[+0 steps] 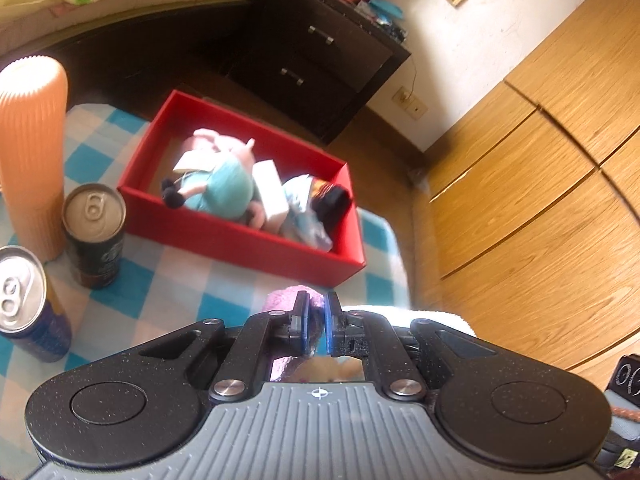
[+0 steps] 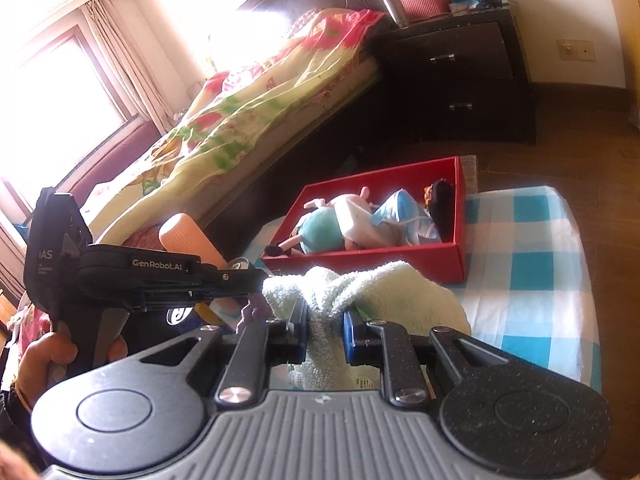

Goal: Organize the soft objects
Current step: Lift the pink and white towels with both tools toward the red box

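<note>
We hold our left claw (image 1: 316, 322) clamped on a fold of purple fuzzy cloth (image 1: 286, 298), and our right claw (image 2: 325, 330) clamped on a pale green terry towel (image 2: 360, 292), both above the blue-and-white checked desk (image 2: 528, 272). Beyond them sits the red cardboard box (image 1: 240, 236), holding a teal-bodied pink plush pig (image 1: 220, 184) and a blue-dressed doll (image 1: 308, 204). Two drink cans (image 1: 94, 232) stand beside an orange ribbed bottle (image 1: 32, 152).

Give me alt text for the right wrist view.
The right gripper is shut on a pale green towel above a blue checked cloth. Beyond sits a red box holding plush toys; the left gripper is alongside.
</note>
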